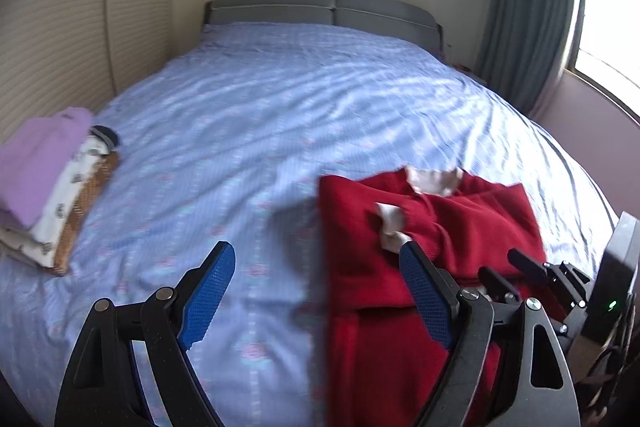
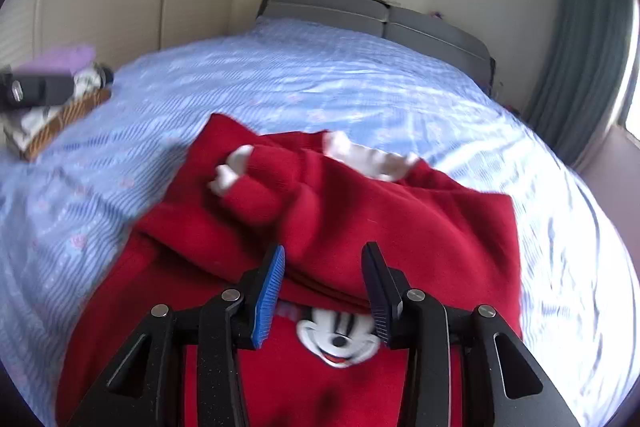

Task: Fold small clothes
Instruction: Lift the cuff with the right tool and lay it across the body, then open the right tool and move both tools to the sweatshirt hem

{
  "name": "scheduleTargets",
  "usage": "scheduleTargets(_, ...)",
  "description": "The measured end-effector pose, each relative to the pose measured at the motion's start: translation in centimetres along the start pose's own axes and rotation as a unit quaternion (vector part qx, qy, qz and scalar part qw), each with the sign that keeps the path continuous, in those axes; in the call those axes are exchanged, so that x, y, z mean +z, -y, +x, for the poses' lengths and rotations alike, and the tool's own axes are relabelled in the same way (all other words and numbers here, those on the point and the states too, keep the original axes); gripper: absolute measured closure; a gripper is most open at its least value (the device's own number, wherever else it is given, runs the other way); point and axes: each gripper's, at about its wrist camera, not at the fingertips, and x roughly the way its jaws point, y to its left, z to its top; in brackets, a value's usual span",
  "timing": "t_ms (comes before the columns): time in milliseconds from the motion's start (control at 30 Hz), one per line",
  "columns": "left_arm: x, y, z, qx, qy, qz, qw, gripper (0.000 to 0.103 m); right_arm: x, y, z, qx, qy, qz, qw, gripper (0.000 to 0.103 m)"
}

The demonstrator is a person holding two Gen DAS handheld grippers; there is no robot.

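Observation:
A small red sweater (image 2: 400,227) with white cuffs and collar lies on the blue bed sheet (image 2: 280,75). One sleeve is folded across its chest, and a cartoon mouse face (image 2: 338,337) shows near its lower part. My right gripper (image 2: 325,249) hovers over a folded edge of the sweater, jaws apart, with no fabric pinched between the pads. It also shows at the right of the left wrist view as the right gripper (image 1: 500,263). My left gripper (image 1: 316,247) stands wide open and empty, straddling the left edge of the sweater (image 1: 400,211).
A stack of folded clothes (image 1: 44,171), purple on top of white patterned and brown pieces, sits at the bed's left side beside a cream wardrobe (image 1: 80,27). A grey headboard (image 1: 320,7) is at the far end. A curtain (image 1: 528,7) and a window are on the right.

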Motion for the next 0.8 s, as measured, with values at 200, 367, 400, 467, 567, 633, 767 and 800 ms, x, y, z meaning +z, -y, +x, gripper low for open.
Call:
scheduleTargets(200, 0.0, 5.0, 4.4, -0.03, -0.028, 0.024, 0.9989, 0.019, -1.8, 7.5, -0.3, -0.017, 0.003, 0.091, 0.996, 0.044)
scheduleTargets(367, -0.1, 7.0, 7.9, -0.016, -0.042, 0.041, 0.9981, 0.019, -2.0, 11.9, 2.1, -0.041, -0.019, 0.158, 0.986, 0.032)
scheduleTargets(400, -0.2, 7.1, 8.5, -0.014, -0.044, 0.041, 0.9981, 0.019, -1.7, 12.4, 2.6, -0.044, -0.023, 0.167, 0.985, 0.032)
scheduleTargets(467, -0.6, 6.9, 9.5, -0.003, -0.048, 0.037, 0.9982, 0.019, -2.2, 13.4, 3.7, -0.047, -0.039, 0.187, 0.98, 0.032)
scheduleTargets(567, -1.3, 5.6, 11.1, 0.012, -0.06, 0.019, 0.9979, 0.018, -3.4, 14.6, 5.1, -0.051, -0.073, 0.21, 0.974, 0.032)
scheduleTargets(633, -1.9, 4.7, 11.9, 0.015, -0.068, 0.001, 0.9976, 0.018, -4.1, 15.3, 5.9, -0.066, -0.096, 0.212, 0.97, 0.025)
scheduleTargets(767, -2.9, 3.6, 12.9, 0.01, -0.072, -0.026, 0.997, 0.016, -5.0, 15.6, 6.6, -0.086, -0.098, 0.21, 0.969, 0.008)
scheduleTargets(800, -3.1, 3.7, 13.0, 0.011, -0.071, -0.024, 0.9971, 0.016, -5.0, 15.6, 6.6, -0.09, -0.098, 0.205, 0.97, 0.007)
